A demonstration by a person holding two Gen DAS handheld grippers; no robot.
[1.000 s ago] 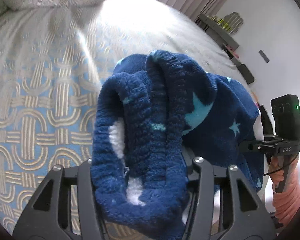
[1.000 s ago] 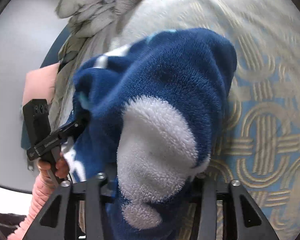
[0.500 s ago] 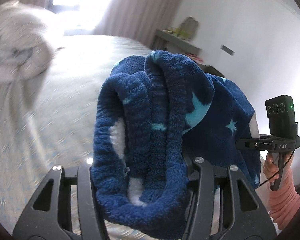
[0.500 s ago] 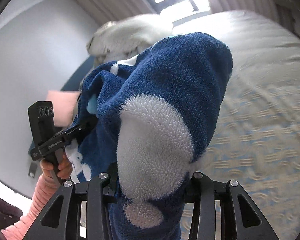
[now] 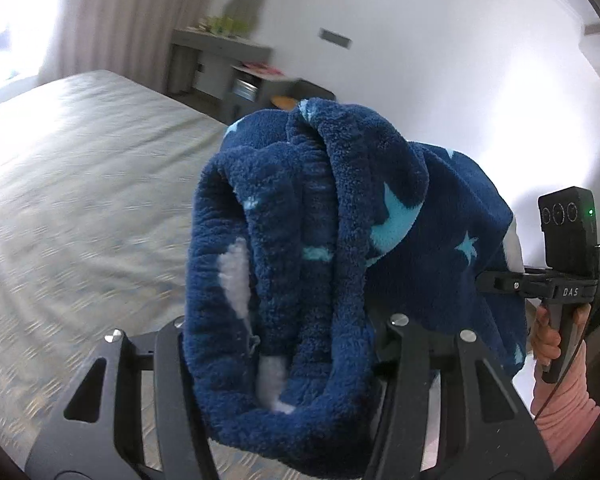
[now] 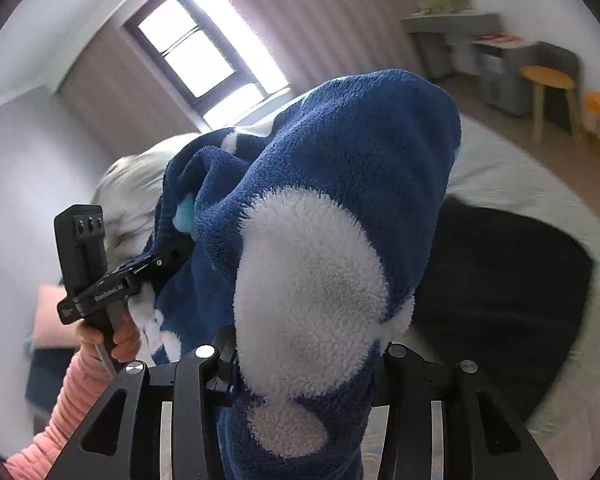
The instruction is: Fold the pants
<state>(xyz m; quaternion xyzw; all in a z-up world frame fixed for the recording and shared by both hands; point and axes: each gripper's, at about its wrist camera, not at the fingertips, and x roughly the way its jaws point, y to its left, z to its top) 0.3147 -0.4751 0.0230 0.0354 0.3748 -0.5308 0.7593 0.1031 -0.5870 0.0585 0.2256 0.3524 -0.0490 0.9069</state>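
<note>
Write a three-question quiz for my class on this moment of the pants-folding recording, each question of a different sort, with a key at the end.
1. True or false: both grippers are clamped on the same garment.
2. Multiple choice: the large patch on the fabric bunched in the right gripper is A) white, B) red, C) green.
3. Short answer: what colour is the sleeve of the arm holding the left gripper?

Key:
1. True. The fleece pants are pinched in the left gripper and in the right one, stretched between them.
2. A. The white patch sits on the dark blue fleece.
3. Pink; the sleeve shows in the right wrist view.
</note>
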